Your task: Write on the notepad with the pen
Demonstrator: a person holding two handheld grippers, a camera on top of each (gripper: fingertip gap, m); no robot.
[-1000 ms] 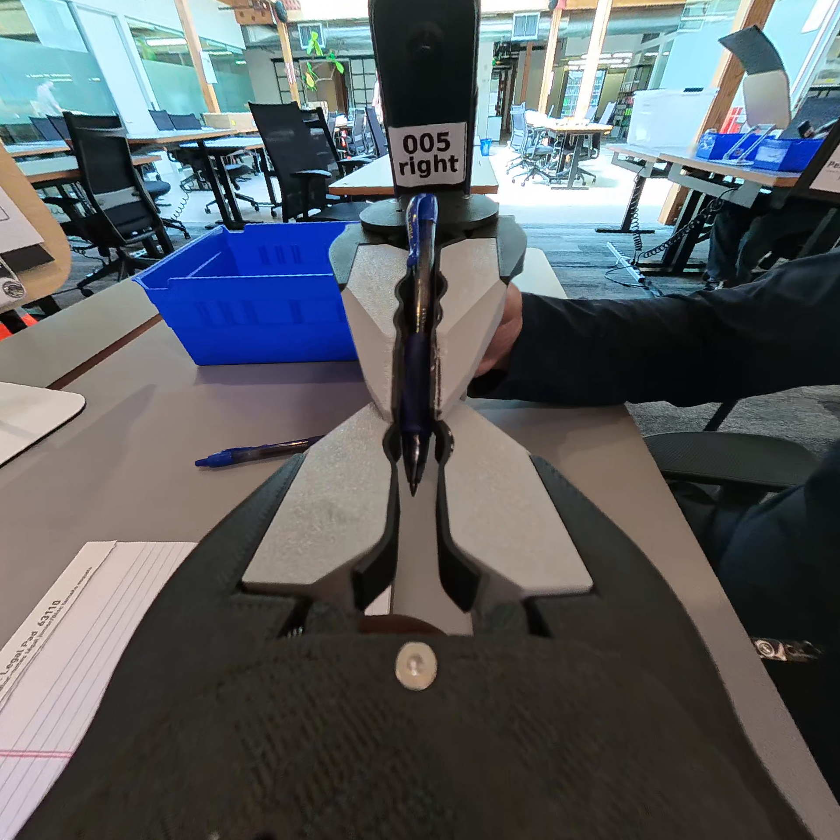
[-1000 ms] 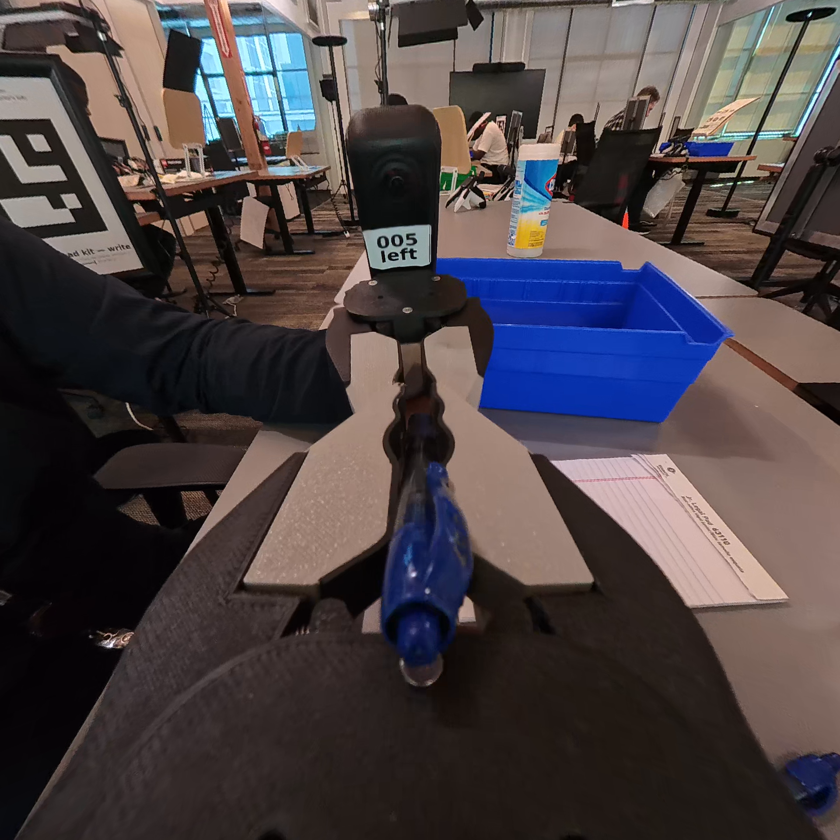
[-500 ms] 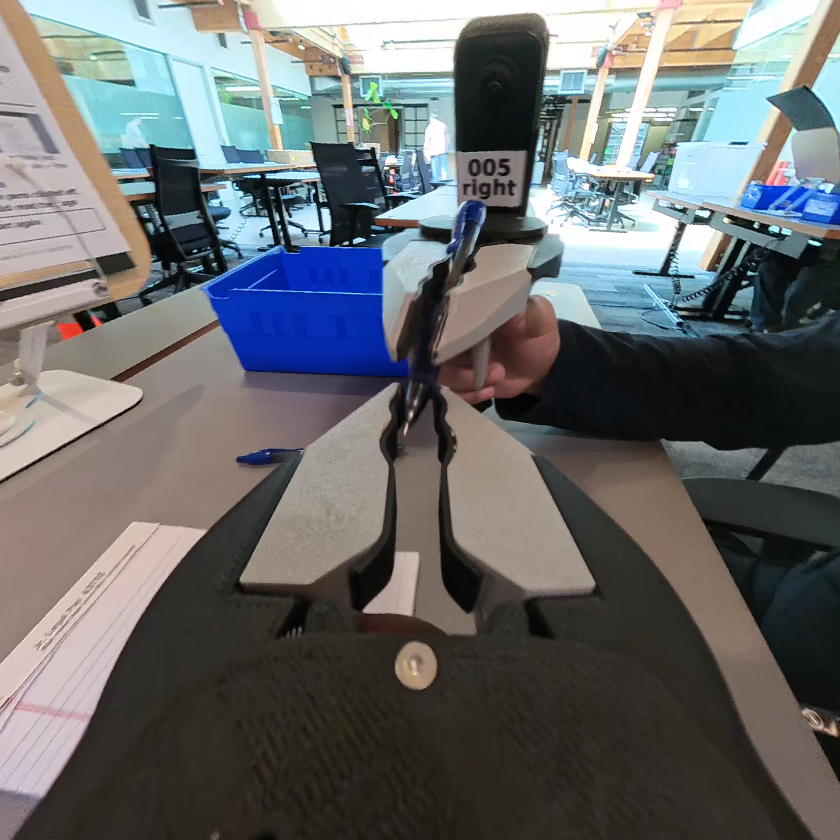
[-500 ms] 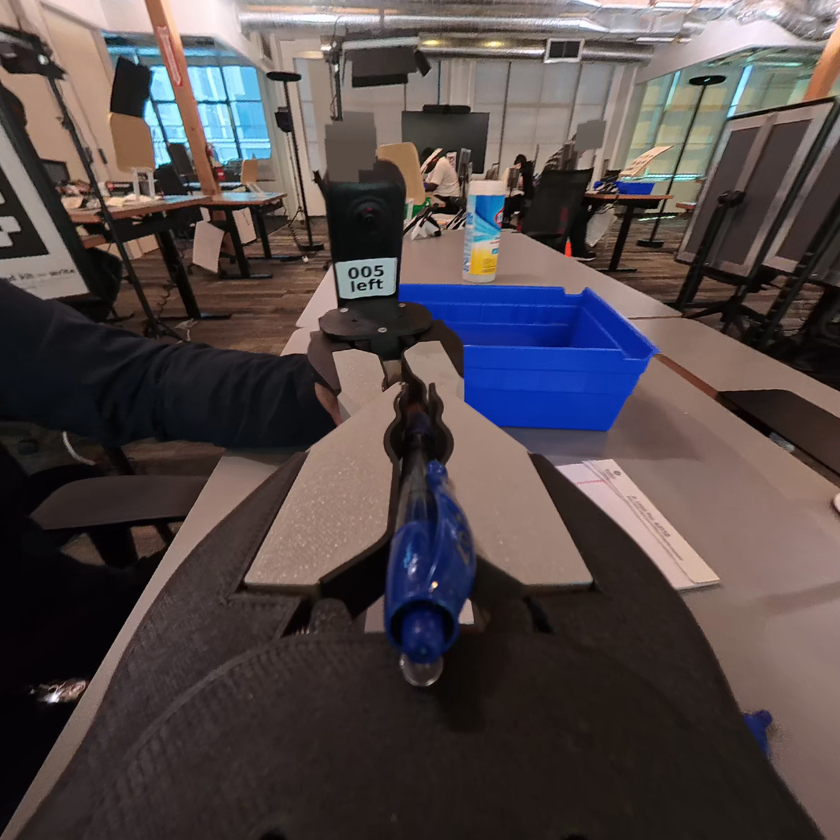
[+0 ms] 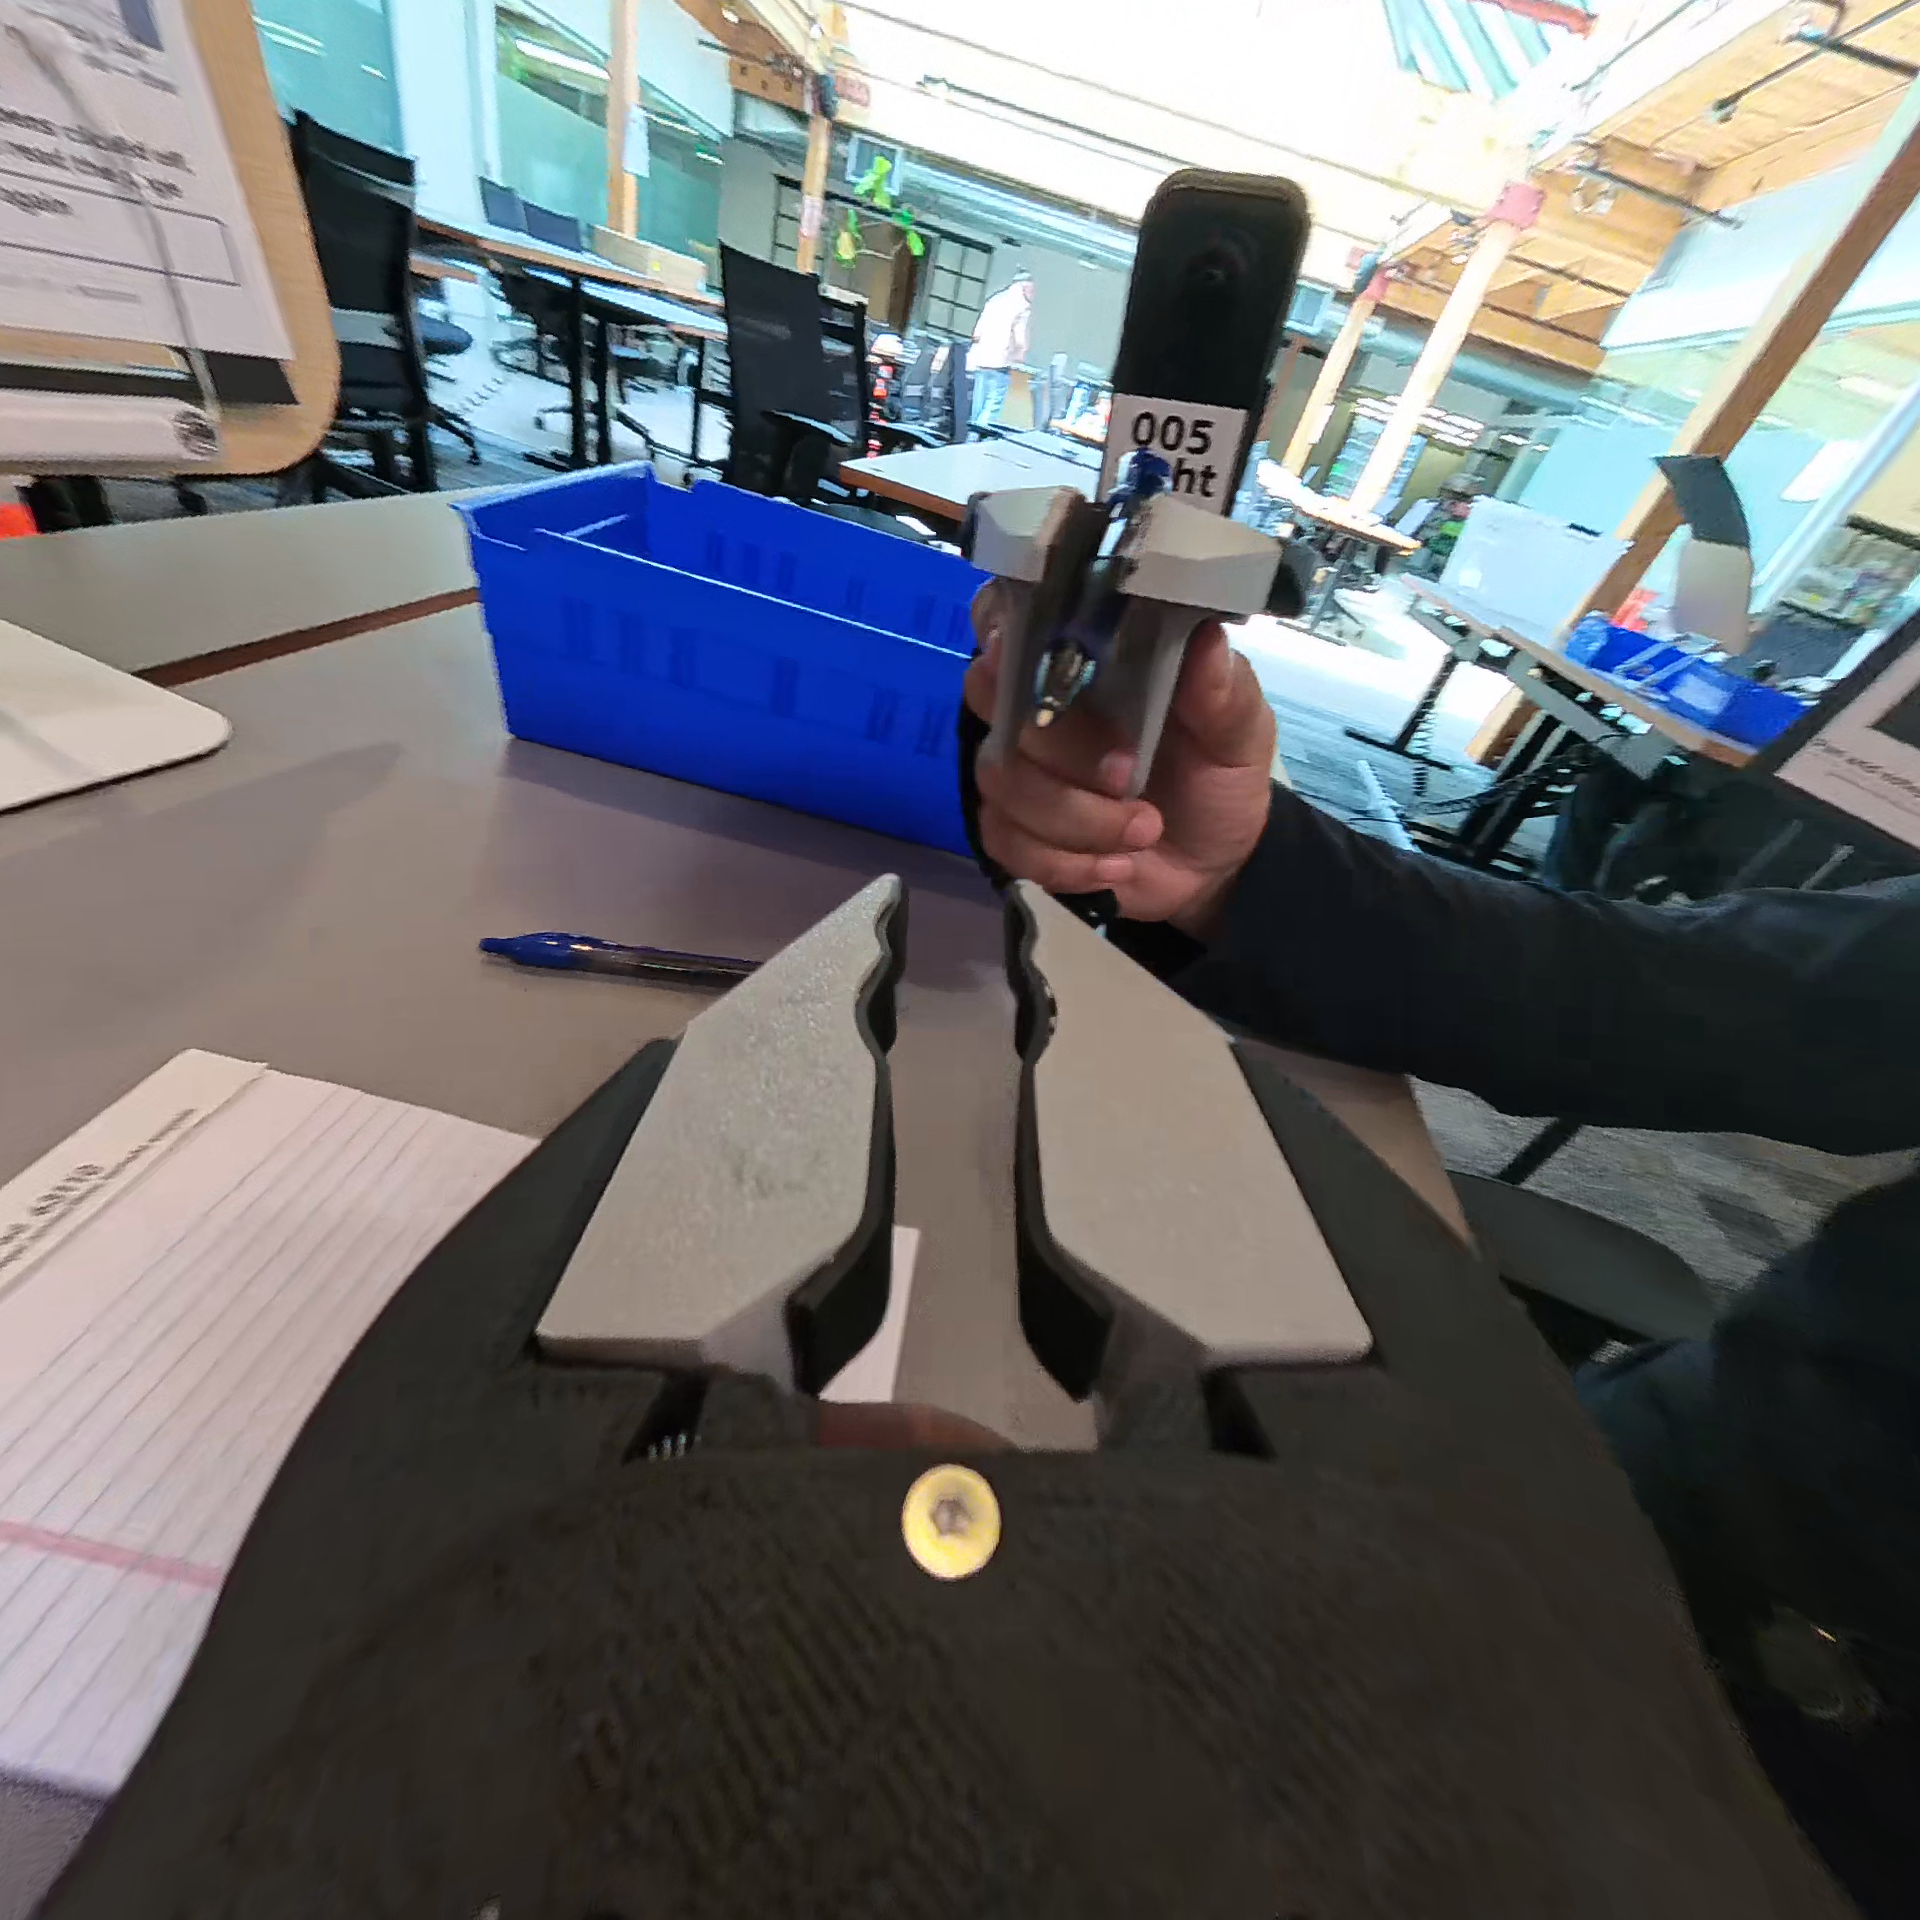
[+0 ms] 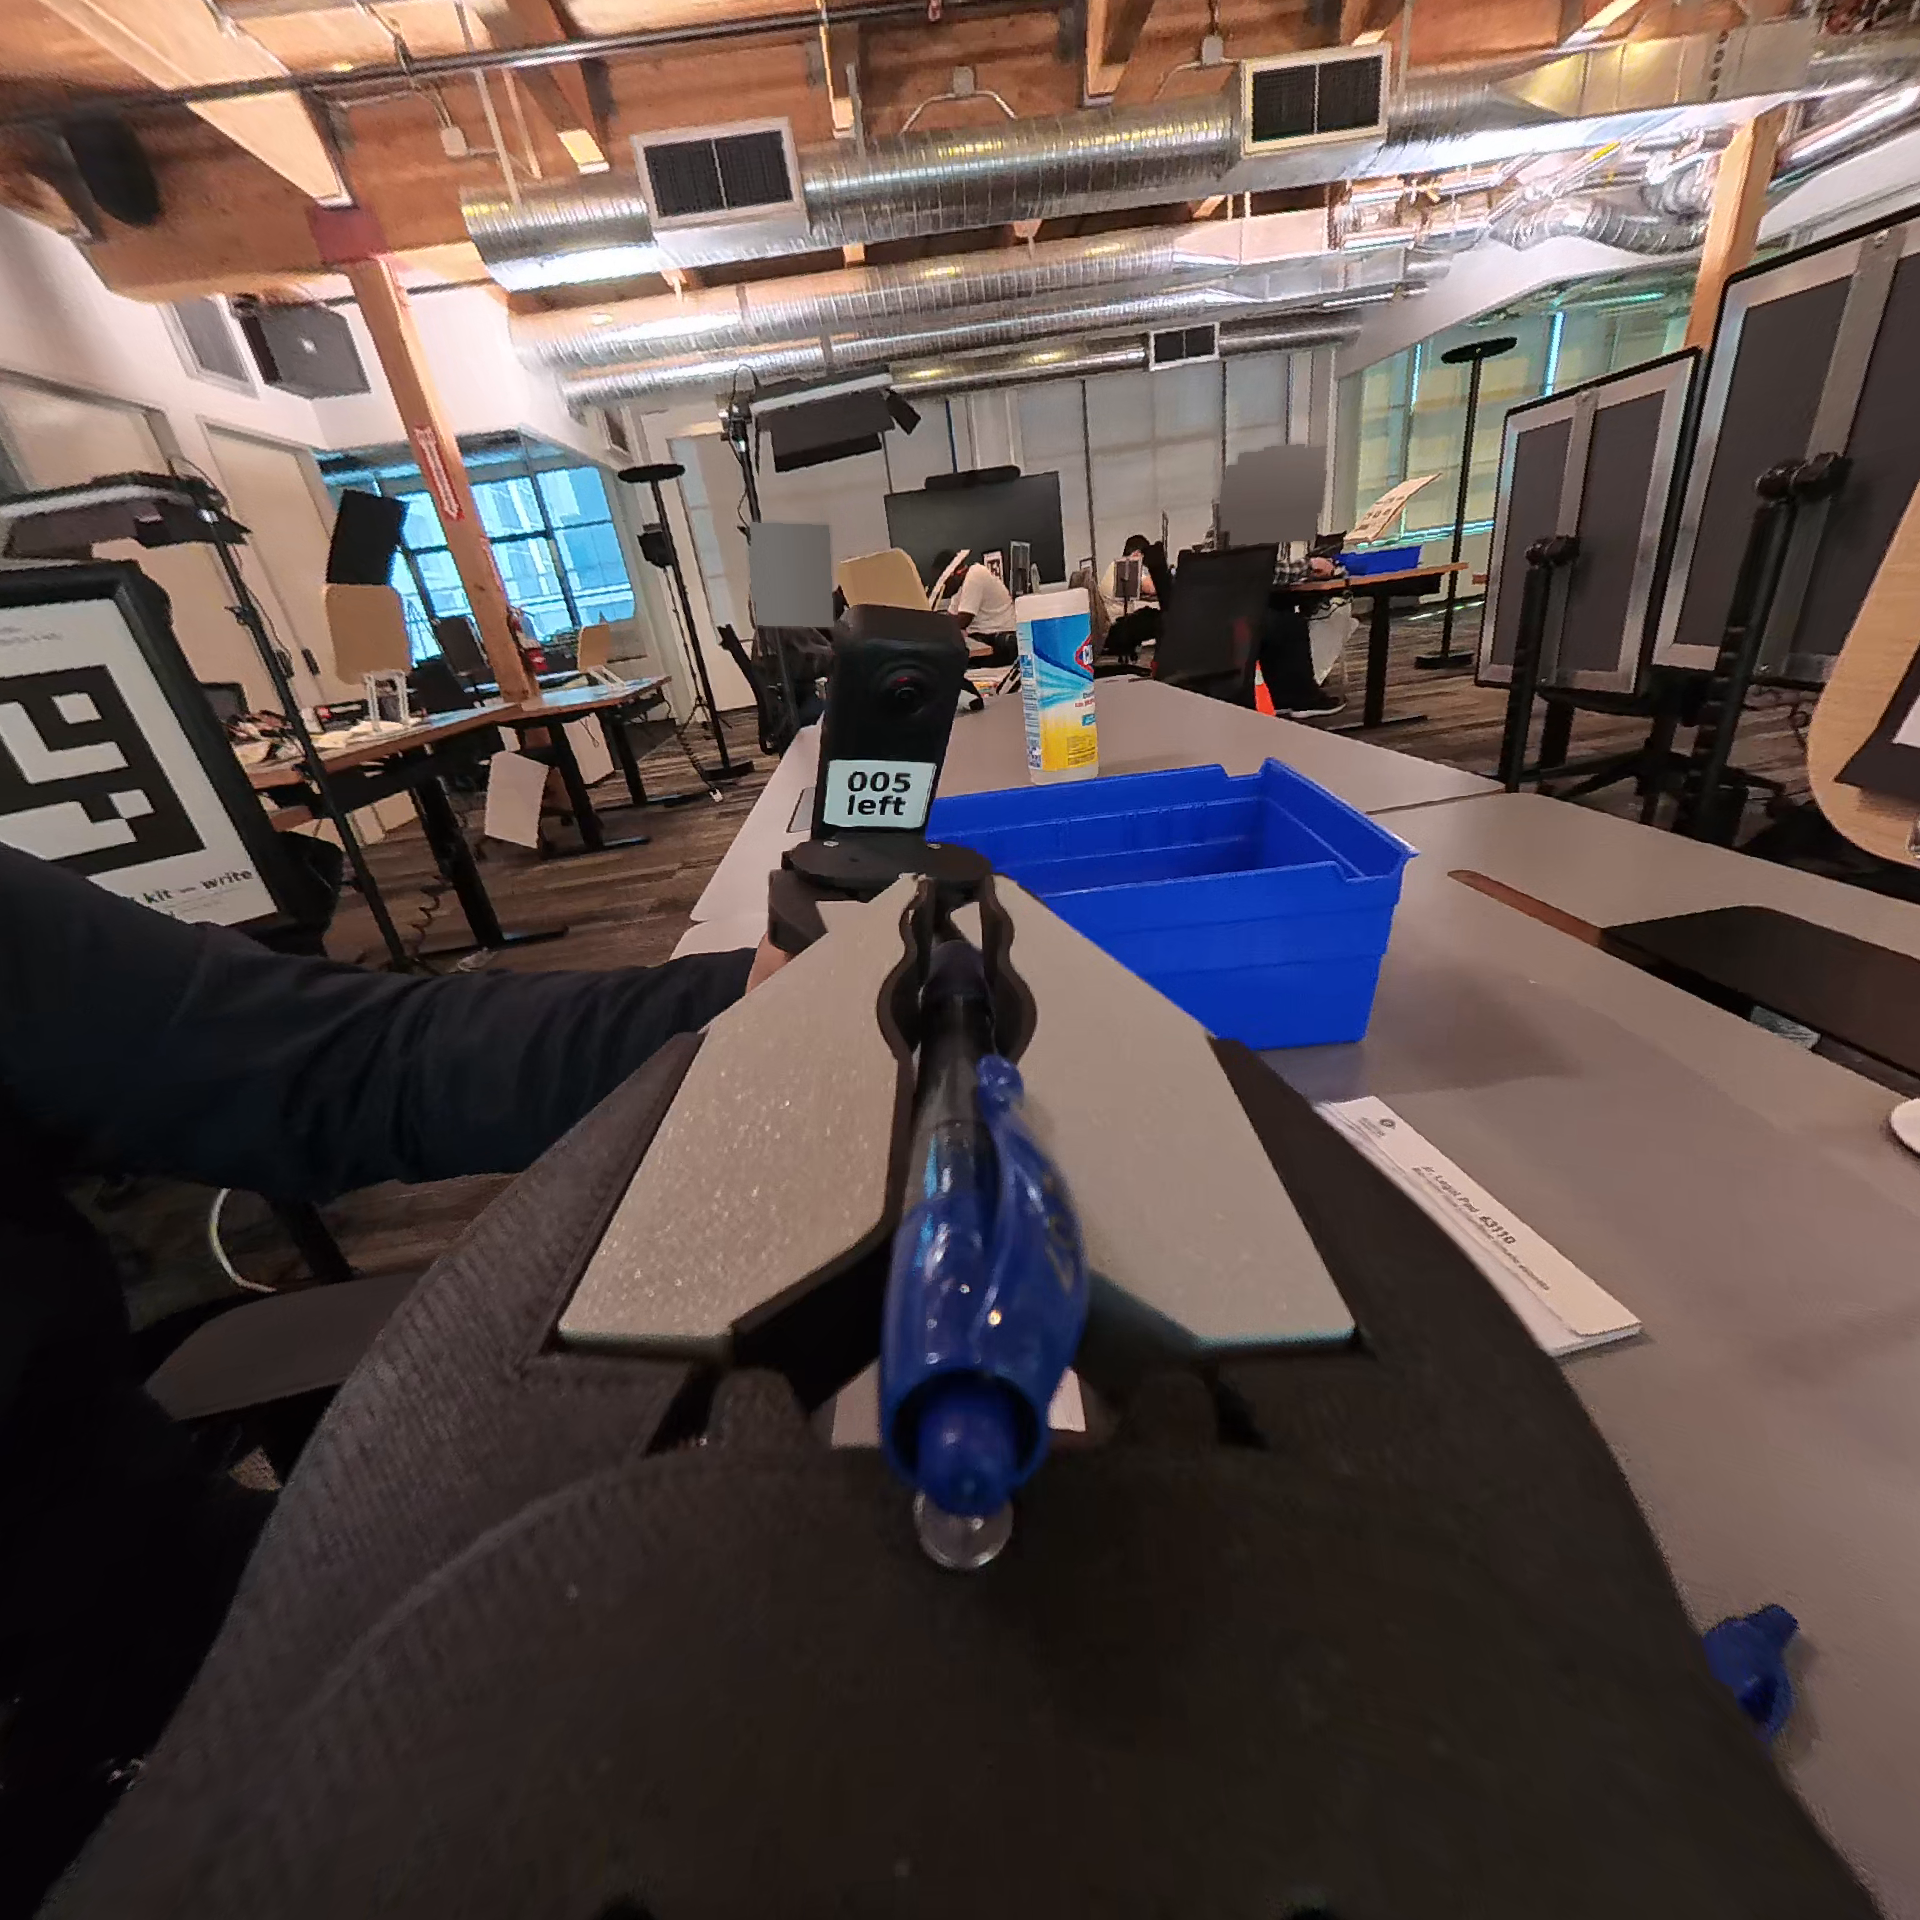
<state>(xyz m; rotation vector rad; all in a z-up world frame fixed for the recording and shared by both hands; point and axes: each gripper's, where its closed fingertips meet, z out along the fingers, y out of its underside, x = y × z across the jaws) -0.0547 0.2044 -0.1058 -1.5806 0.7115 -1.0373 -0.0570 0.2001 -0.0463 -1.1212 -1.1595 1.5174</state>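
Open-plan office desks and exposed ceiling ducts frame a grey matte surface (image 5: 260, 862) where a writing task is under way. At far centre stands a blue plastic storage bin (image 5: 727, 665), with a second blue ballpoint pen (image 5: 613, 956) lying loose on the surface just near of it. The white lined paper notepad (image 5: 177, 1278) lies flat at near left in the left wrist view. The right hand-held gripper (image 6: 951, 925) is clamped on a blue translucent ballpoint pen (image 6: 977, 1236), its clicker end pointing back toward the right wrist camera (the tip points away along the grey fingers (image 6: 769, 1132)). Seen from the left wrist view, that pen is held raised above the surface, in front of the bin, gripped by a person's hand (image 5: 1122, 790) in a dark sleeve. The left hand-held gripper (image 5: 951, 914) hangs over the surface with its jaws apart and nothing between them.
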